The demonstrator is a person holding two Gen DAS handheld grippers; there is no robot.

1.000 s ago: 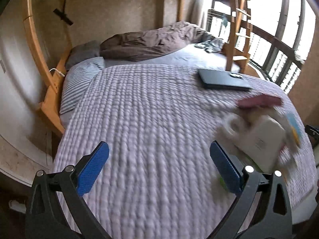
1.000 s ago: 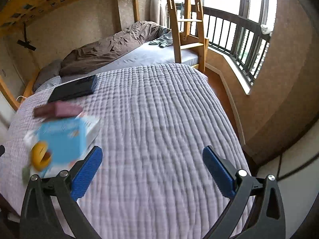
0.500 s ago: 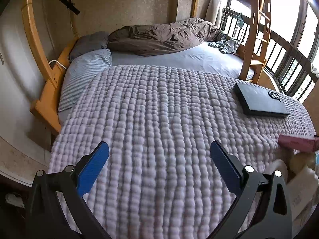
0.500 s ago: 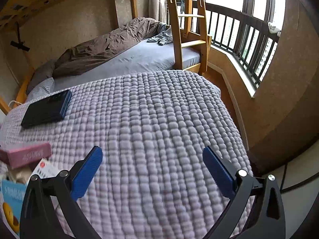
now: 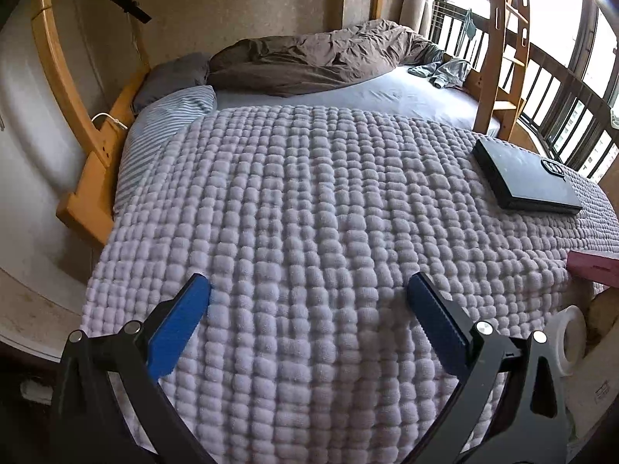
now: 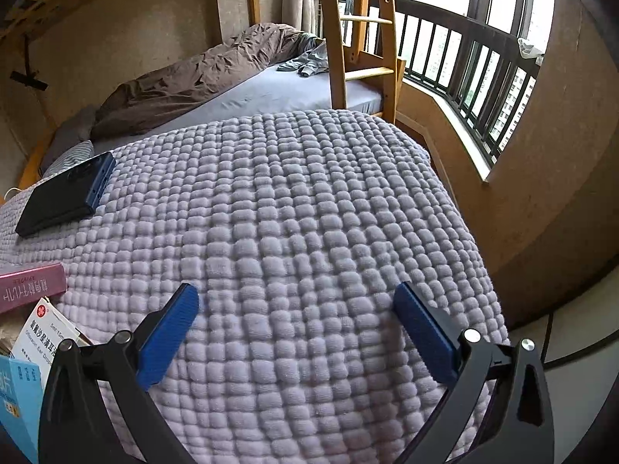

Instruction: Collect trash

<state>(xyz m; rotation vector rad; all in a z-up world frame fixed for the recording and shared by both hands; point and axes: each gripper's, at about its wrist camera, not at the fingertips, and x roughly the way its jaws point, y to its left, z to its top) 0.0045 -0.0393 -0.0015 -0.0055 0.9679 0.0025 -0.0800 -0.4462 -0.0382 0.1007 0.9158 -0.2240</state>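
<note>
Trash lies in a small heap on the lilac quilt between my two grippers. A pink box (image 5: 594,267) (image 6: 31,286) sits at its far side. Nearer are a white tape roll (image 5: 568,338), a white medicine carton (image 6: 44,332) and a blue box (image 6: 19,398). My left gripper (image 5: 307,305) stands open over bare quilt, with the heap to its right. Over the quilt's right half my right gripper (image 6: 296,311) is open too, the heap at its lower left. Neither holds anything.
A black laptop (image 5: 524,176) (image 6: 67,193) lies on the quilt (image 5: 309,193) beyond the heap. Behind is a bunk bed with a brown duvet (image 5: 317,58) and a wooden ladder (image 6: 359,38). The quilt drops off at right toward the floor and window railing (image 6: 483,77).
Both grippers have drawn apart and lowered: the heap slid from near each view's centre to its edge. The boxes were blurred in motion a second ago and now lie still.
</note>
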